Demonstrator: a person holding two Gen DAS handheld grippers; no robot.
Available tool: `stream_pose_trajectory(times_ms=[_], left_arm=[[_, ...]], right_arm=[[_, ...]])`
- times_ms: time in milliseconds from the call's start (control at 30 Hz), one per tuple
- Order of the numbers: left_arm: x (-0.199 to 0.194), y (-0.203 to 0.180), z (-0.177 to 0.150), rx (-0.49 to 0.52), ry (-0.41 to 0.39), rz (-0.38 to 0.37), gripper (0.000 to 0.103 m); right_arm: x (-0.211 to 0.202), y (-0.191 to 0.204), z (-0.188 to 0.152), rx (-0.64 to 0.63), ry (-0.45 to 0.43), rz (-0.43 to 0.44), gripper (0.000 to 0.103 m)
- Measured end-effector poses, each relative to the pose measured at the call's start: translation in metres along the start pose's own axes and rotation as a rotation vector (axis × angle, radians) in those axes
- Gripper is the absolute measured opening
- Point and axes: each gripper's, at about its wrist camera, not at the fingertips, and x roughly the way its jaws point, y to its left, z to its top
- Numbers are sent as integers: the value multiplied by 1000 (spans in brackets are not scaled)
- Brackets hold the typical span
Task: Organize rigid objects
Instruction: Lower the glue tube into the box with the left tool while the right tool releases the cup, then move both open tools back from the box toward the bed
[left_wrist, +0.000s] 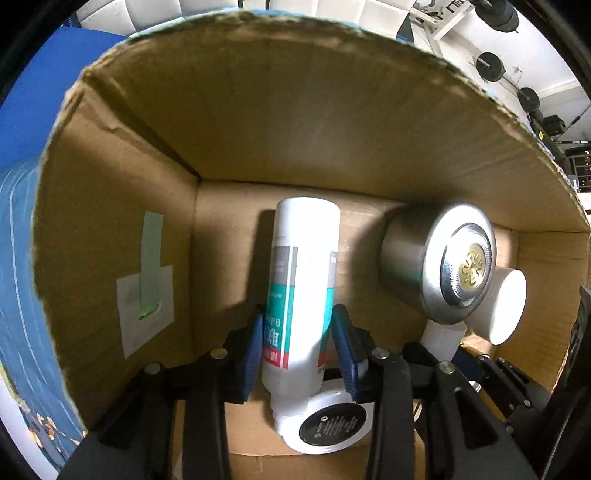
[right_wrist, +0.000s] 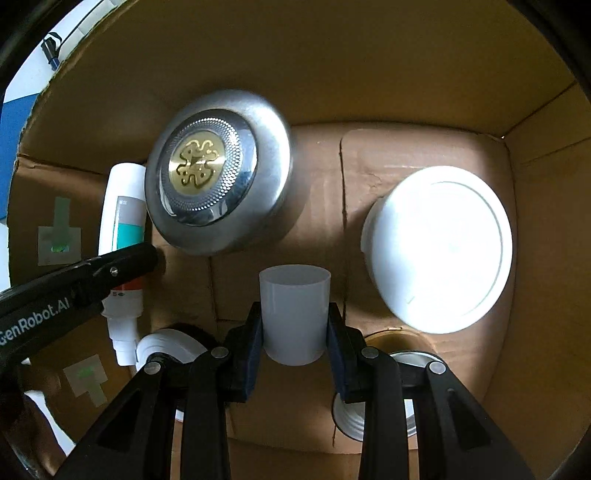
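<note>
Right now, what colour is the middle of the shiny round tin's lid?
Gold, patterned, ringed by silver; clearest from the right wrist.

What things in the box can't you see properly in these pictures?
- Label words on the white bottle: left wrist view, blurred, with the left gripper fingers covering part.
- Small jar with the black round label: left wrist view, its print is too small.
- Brass-rimmed jar: right wrist view, mostly hidden behind the right gripper, which holds the white cup.
- Big white lid: right wrist view, glare hides its markings.
</note>
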Motion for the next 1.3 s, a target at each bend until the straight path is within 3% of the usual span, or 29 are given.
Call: stream_pose_trajectory(times_ms=[300, 433, 700, 900, 1067, 1200, 1300], left_arm=[[-29, -3, -7, 3, -37, -7, 47], [-47, -9, -20, 15, -80, 5, 62], [-91, -7, -59, 45, -174, 7, 68], [-120, 0, -92, 36, -258, -15, 92], [-140, -6, -122, 49, -323, 12, 93], [-152, -8, -142, 54, -361, 13, 94], [-159, -11, -158, 67, -387, 25, 101]], right_arm=[[-19, -4, -6, 5, -18, -5, 35], [-33, 3, -20, -6, -38, -10, 36], [-76, -4, -61, -20, -113, -31, 58], [-115, -1, -88, -31, -179, -56, 66], [-137, -1, -115, -37, -227, -68, 90], [-156, -5, -135, -39, -265, -96, 94], [-168, -8, -149, -43, -288, -117, 94]])
